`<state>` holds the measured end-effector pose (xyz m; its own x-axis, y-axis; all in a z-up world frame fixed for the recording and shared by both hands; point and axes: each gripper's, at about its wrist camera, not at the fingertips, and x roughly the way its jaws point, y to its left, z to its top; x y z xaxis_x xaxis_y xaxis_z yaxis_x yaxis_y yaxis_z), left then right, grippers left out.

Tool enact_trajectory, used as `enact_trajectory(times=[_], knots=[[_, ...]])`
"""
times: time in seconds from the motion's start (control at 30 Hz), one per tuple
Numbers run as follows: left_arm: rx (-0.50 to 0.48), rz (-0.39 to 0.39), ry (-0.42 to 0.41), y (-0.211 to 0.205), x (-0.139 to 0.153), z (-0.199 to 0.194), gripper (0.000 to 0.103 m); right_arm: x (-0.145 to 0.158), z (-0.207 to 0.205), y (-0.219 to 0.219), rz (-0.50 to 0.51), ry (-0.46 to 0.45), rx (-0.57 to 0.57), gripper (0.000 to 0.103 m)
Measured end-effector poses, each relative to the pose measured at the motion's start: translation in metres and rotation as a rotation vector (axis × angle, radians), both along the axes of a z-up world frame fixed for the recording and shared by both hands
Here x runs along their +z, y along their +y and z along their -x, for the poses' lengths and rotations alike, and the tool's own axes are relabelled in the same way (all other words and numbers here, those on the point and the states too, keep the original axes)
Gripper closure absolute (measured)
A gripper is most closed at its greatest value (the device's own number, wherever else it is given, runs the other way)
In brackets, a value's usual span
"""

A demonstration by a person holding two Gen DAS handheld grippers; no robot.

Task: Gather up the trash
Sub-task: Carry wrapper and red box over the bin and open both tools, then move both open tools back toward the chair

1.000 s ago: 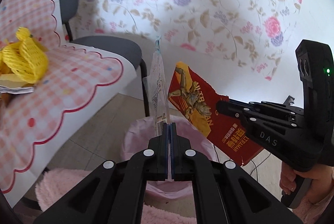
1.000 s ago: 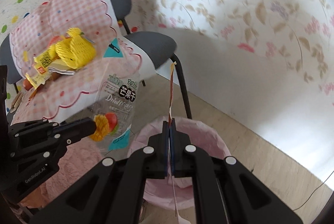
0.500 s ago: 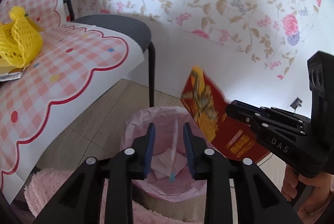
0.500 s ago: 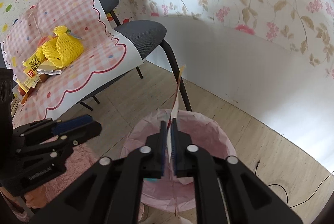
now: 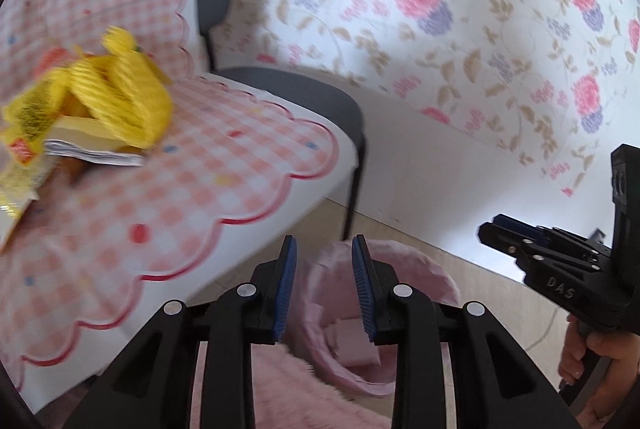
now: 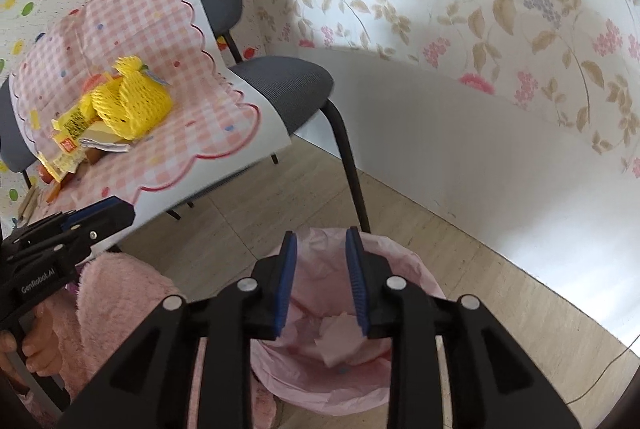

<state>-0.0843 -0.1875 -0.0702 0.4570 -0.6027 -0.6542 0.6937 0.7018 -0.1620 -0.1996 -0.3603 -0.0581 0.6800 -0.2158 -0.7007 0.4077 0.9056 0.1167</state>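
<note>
A bin with a pink liner [image 6: 332, 333] stands on the floor by the chair; it also shows in the left wrist view [image 5: 356, 325], with crumpled wrappers inside. My left gripper [image 5: 324, 281] is open and empty, above the bin's left rim. My right gripper [image 6: 320, 277] is open and empty, above the bin. A pile of trash lies on the pink checked cloth: a yellow net bag [image 6: 132, 105] [image 5: 120, 97], yellow wrappers [image 6: 68, 133] [image 5: 24, 133] and a white wrapper [image 5: 92, 153].
Grey chairs [image 6: 280, 85] with black legs hold the pink checked cloth [image 5: 208, 189]. A floral wall [image 6: 480, 29] stands behind. A pink fluffy sleeve [image 6: 116, 305] is at lower left. A thin cable [image 6: 612, 369] lies on the floor at right.
Both grippers have opened and let go: the clear snack bag and the red wrapper have dropped out of sight. The left view has swung left toward the cloth.
</note>
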Motion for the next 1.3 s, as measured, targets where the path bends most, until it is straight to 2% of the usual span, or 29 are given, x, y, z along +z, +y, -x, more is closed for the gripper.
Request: enact_trajectory(times=[0.1, 0.37, 0.6, 0.67, 0.9, 0.97, 1.1, 1.17, 1.3], knots=[[0.065, 0.006, -0.026, 0.021, 0.01, -0.003, 0.064, 0.012, -0.008, 0.008, 0.008, -0.029, 0.036, 0.078], [0.262, 0.022, -0.091, 0.081, 0.031, -0.016, 0.058, 0.033, -0.046, 0.041, 0.01, -0.083, 0.163, 0.078], [0.408, 0.011, -0.109, 0.137, 0.037, -0.029, 0.046, 0.041, -0.085, 0.078, 0.017, -0.103, 0.3, 0.078], [0.455, -0.008, -0.117, 0.152, 0.037, -0.036, 0.045, 0.042, -0.096, 0.089, 0.028, -0.11, 0.339, 0.071], [0.587, -0.01, -0.105, 0.196, 0.037, -0.058, 0.042, 0.038, -0.135, 0.112, 0.052, -0.094, 0.43, 0.068], [0.604, -0.004, -0.099, 0.2, 0.037, -0.066, 0.042, 0.037, -0.149, 0.117, 0.059, -0.093, 0.451, 0.057], [0.614, -0.012, -0.087, 0.199, 0.035, -0.081, 0.042, 0.037, -0.176, 0.13, 0.105, -0.104, 0.494, 0.042], [0.617, -0.016, -0.081, 0.198, 0.033, -0.087, 0.042, 0.036, -0.194, 0.135, 0.121, -0.111, 0.51, 0.026], [0.624, -0.018, -0.083, 0.197, 0.031, -0.098, 0.042, 0.032, -0.229, 0.144, 0.141, -0.112, 0.532, 0.014]])
